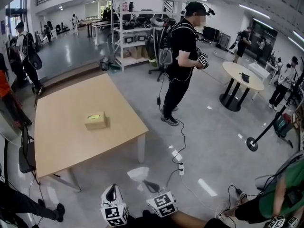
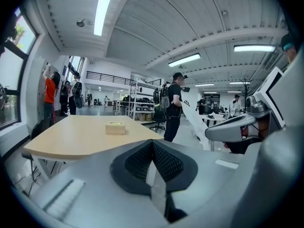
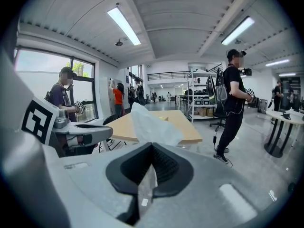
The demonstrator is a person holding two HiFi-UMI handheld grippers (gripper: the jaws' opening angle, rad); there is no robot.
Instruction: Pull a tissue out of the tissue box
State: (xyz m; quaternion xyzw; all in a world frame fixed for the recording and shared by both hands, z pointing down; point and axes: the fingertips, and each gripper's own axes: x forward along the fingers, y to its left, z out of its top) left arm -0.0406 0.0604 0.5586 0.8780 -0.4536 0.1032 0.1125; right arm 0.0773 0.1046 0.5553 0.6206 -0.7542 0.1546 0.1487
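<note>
The tan tissue box sits near the middle of the light wooden table; the left gripper view shows the box far ahead. Both grippers hang off the table's near side, over the floor. My right gripper is shut on a white tissue, which stands up crumpled from its jaws. My left gripper is beside it, shut with nothing between its jaws. From the left gripper view the tissue and the right gripper show at the right.
A person in black stands on the grey floor past the table's far right corner, cables trailing nearby. A round table stands at the right, shelving behind, a dark chair at the table's left. Other people stand around the edges.
</note>
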